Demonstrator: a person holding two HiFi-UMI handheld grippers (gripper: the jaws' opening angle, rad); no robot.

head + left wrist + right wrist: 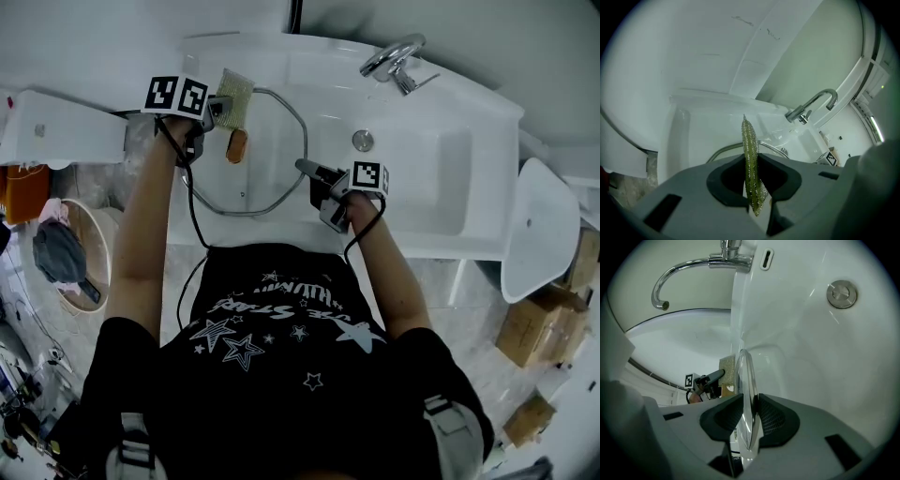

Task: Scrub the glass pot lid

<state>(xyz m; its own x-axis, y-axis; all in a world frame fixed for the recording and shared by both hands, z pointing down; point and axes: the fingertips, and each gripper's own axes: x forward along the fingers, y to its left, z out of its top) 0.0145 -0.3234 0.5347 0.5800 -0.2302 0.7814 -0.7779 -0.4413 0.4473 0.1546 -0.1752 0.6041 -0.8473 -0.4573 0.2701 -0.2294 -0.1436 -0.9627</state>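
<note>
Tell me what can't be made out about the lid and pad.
- Head view: whether the scouring pad touches the glass lid; they merely overlap.
- Grime on the lid: too small there, edge-on in right gripper view.
- Left gripper view: the left gripper hides most of the lid.

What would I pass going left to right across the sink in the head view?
First the left gripper → scouring pad → right gripper → drain plug → faucet. The glass lid spans both grippers, so I skip it.

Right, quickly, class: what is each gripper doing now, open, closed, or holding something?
Left gripper: shut on the scouring pad.
Right gripper: shut on the rim of the glass lid.
</note>
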